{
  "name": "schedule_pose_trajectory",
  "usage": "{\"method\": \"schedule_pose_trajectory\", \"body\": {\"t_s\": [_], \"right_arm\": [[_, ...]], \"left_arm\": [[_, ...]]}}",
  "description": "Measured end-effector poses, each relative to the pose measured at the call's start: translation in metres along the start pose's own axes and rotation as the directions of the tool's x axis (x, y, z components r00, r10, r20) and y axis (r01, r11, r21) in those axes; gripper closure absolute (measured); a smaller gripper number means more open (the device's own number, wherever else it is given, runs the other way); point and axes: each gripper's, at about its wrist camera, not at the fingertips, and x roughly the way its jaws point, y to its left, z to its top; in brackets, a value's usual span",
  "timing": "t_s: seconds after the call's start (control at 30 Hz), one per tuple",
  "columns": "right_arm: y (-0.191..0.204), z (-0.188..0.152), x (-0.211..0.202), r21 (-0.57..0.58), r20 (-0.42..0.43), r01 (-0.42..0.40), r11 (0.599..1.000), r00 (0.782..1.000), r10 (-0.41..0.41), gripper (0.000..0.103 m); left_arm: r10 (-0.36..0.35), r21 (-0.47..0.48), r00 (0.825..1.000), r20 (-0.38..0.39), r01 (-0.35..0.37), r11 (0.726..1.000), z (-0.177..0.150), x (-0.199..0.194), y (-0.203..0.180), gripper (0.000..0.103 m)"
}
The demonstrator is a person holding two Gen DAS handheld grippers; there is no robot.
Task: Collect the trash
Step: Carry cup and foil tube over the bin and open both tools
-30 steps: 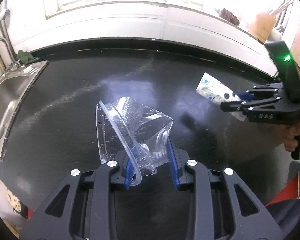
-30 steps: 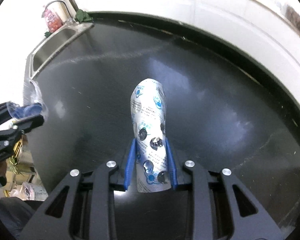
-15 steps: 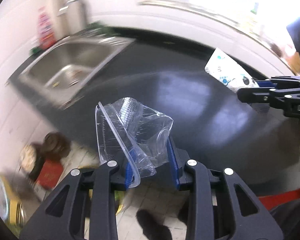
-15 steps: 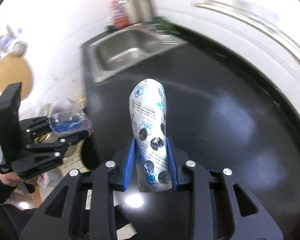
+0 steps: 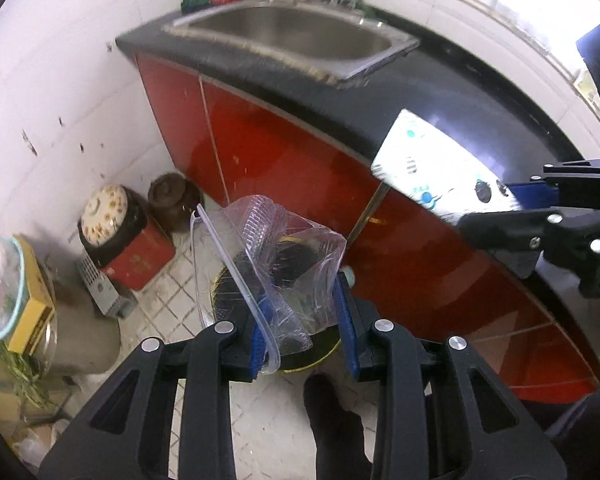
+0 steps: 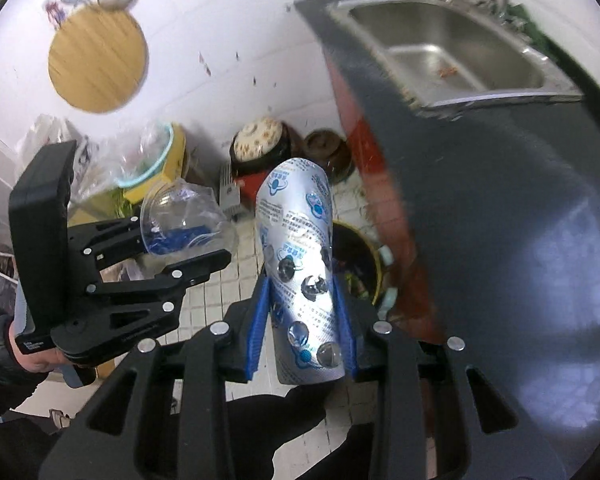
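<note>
We see the left gripper (image 5: 304, 320) with its blue pads clamped on a crumpled clear plastic container (image 5: 268, 256) at the lower centre of the left wrist view. The container holds nothing that we can make out. Directly behind it, on the tiled floor (image 5: 164, 304), stands a dark round bin (image 5: 320, 350) with a yellow rim; its contents are hidden by the plastic in this view.

The right gripper (image 6: 302, 316) is closed on a silver blister pack (image 6: 300, 264) printed in blue, standing upright at the centre of the right wrist view. Several of its pockets appear pressed open. In the left wrist view the same pack (image 5: 440, 172) projects from the right edge toward the upper centre, in front of the red cabinet (image 5: 284, 160).

The right wrist view shows the bin (image 6: 354, 260) just right of the pack, holding dark material and some green scraps. It also shows the left gripper (image 6: 188, 248) and its plastic container (image 6: 180, 216) at middle left, and a round wooden board (image 6: 98, 60) on the wall at upper left, which the left view lacks.

Both views show the steel sink (image 5: 296, 36) set in the black counter (image 5: 440, 88) along the top; in the right view the basin (image 6: 448, 44) holds a few small orange scraps. At the left of the left wrist view, a patterned lid (image 5: 104, 210) rests on a dark pot atop a red box (image 5: 140, 258).
</note>
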Motion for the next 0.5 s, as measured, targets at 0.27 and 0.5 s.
{"method": "schedule_pose_trajectory", "body": {"t_s": [0.27,0.5], "right_arm": [[-0.004,0.008,0.065,0.025,-0.091,0.04,0.999,0.995,-0.037,0.068],[-0.017,0.024,0.121,0.023,-0.164,0.069,0.997,0.984,-0.065,0.043]], "left_arm": [[-0.077,0.008,0.996,-0.043,0.077,0.997,-0.01,0.055,0.019,0.073],[-0.134,-0.021,0.986,-0.098,0.133,0.991,-0.016,0.099,0.037,0.037]]}}
